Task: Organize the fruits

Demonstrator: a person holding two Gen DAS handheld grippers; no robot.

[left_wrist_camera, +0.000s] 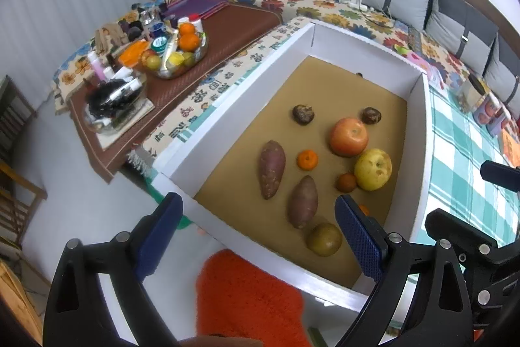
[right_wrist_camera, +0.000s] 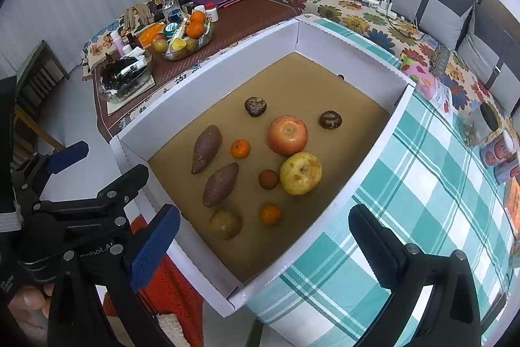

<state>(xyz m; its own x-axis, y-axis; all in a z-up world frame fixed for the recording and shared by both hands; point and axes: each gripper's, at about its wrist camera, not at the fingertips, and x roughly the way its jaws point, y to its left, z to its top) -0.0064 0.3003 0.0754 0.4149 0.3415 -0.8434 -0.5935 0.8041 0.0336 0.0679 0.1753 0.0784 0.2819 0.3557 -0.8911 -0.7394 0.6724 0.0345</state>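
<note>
Both grippers hang with jaws spread wide and nothing between them, over the near end of a white box (right_wrist_camera: 364,184) with a brown floor where the produce lies loose. In it sit 2 sweet potatoes (right_wrist_camera: 207,148), 1 red apple (right_wrist_camera: 287,135), 1 yellow apple (right_wrist_camera: 301,173), 2 small mandarins (right_wrist_camera: 240,148), 2 dark wrinkled fruits (right_wrist_camera: 255,106) at the far side, 1 small brownish fruit (right_wrist_camera: 268,179) and 1 dull green-brown round fruit (right_wrist_camera: 225,225). The left gripper (left_wrist_camera: 260,230) is poised above the box's near-left corner; the right gripper (right_wrist_camera: 263,243) sits over the near rim, on the checked-cloth side. All the fruit lies ahead of and below both pairs of jaws. The green-brown fruit is nearest, just beyond the left gripper's right finger (left_wrist_camera: 357,236). The nearer sweet potato (left_wrist_camera: 304,200) runs lengthwise almost along the left jaws' line of sight, so a grasp across its middle suits that side. Whether this spread is sorted or awaiting sorting cannot be judged.
</note>
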